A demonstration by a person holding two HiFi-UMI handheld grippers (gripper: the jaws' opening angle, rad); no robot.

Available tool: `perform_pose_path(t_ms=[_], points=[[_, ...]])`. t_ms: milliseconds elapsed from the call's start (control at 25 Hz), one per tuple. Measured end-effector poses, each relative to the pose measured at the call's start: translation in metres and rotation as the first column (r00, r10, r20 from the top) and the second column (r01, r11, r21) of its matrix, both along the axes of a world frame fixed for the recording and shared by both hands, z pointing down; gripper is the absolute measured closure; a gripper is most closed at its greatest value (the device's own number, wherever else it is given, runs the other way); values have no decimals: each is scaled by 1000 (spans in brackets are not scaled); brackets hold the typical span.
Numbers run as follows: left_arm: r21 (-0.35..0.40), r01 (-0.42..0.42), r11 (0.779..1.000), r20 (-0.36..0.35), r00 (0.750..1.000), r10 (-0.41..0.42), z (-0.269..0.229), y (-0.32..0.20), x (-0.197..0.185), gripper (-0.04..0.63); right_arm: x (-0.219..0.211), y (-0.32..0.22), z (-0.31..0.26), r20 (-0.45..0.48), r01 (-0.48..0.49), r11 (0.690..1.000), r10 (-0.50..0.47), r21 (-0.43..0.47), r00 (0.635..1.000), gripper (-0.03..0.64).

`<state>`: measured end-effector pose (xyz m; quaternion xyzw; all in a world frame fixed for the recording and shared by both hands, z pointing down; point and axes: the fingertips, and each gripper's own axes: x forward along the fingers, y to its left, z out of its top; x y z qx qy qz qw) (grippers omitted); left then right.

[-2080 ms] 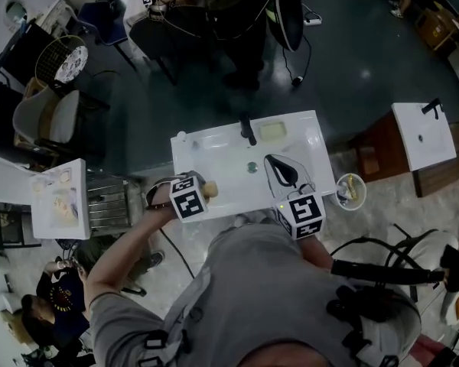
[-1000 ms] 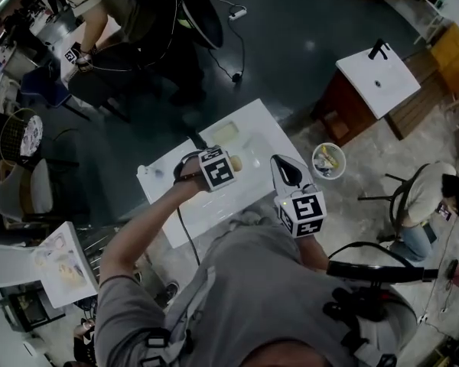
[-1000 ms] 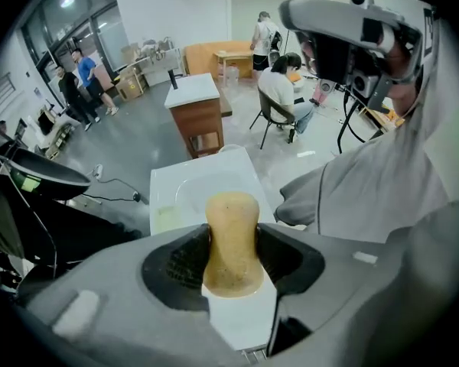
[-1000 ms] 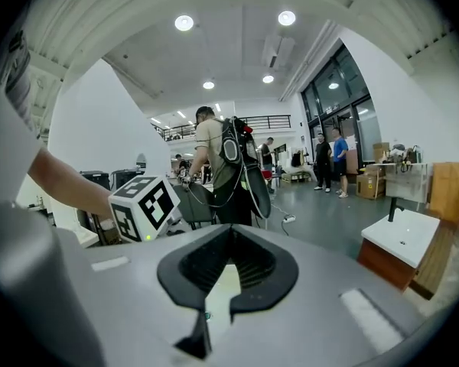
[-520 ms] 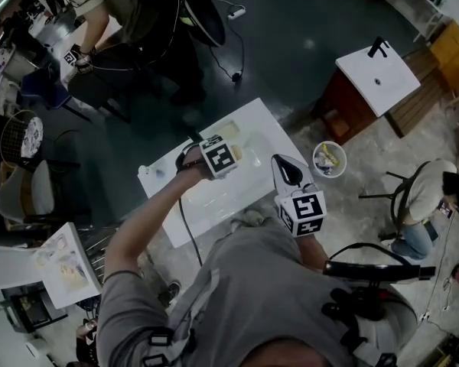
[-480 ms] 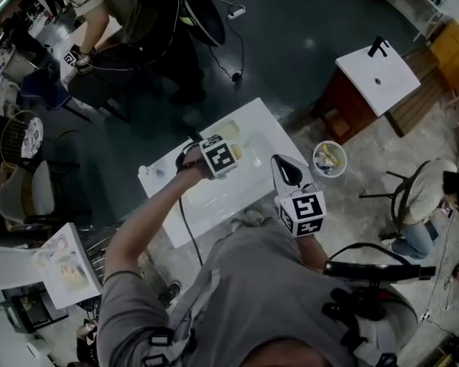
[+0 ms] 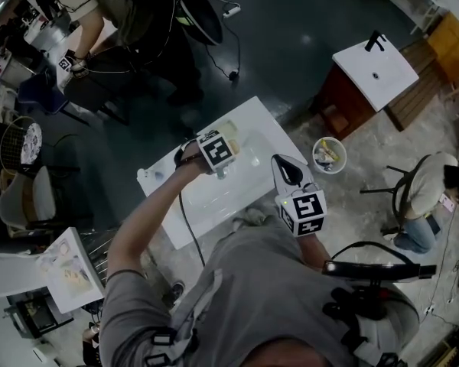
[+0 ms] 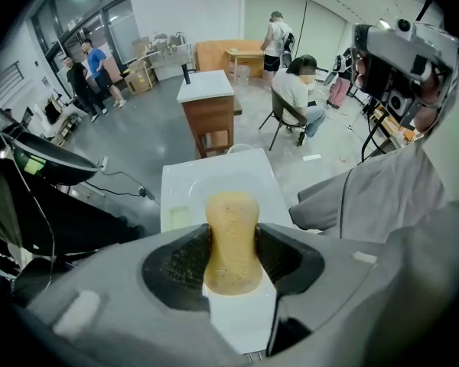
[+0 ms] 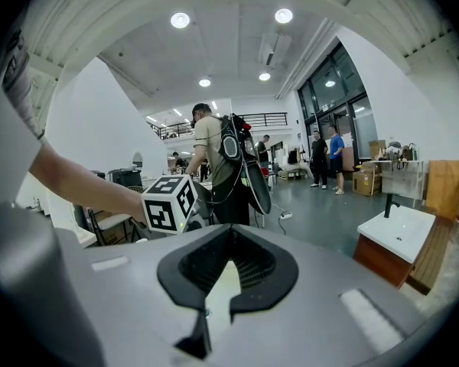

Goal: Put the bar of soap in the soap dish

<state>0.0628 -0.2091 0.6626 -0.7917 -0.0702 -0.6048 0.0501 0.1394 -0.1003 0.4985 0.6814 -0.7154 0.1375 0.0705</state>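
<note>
A tan bar of soap (image 8: 231, 239) stands clamped between the pads of my left gripper (image 8: 231, 228), which points steeply down over the white sink top (image 8: 214, 182). The pale green soap dish (image 8: 175, 215) lies on the sink's rim, just left of the soap in the left gripper view. In the head view the left gripper (image 7: 216, 150) hangs above the sink's far part (image 7: 183, 197) and its marker cube hides the soap and most of the soap dish (image 7: 229, 128). My right gripper (image 7: 278, 161) hovers shut and empty at the sink's near right edge.
A small bucket (image 7: 327, 154) with rubbish stands on the floor right of the sink. A second sink on a wooden cabinet (image 7: 375, 71) is further right. A person (image 7: 138, 6) stands beyond the sink, and another sits at the right (image 7: 432, 197).
My left gripper has carried the soap away from me, from the sink's middle toward its far edge by the soap dish. The right gripper has stayed put.
</note>
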Motion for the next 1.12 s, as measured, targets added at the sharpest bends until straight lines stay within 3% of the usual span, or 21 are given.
perform_pose_path(t_ms=[480, 640, 760, 1120], points=[[12, -7, 1000, 47, 999, 7, 16, -32, 22, 416, 24, 4, 8, 19, -57, 998, 57, -6, 998, 615], [-50, 53, 997, 69, 996, -50, 31, -49, 27, 417, 34, 10, 12, 26, -93, 995, 94, -16, 995, 614], [-44, 83, 996, 65, 995, -80, 42, -69, 35, 419, 42, 17, 18, 31, -124, 992, 125, -28, 992, 615], [-16, 92, 996, 165, 982, -88, 85, -120, 42, 420, 74, 44, 34, 37, -239, 968, 242, -78, 970, 615]])
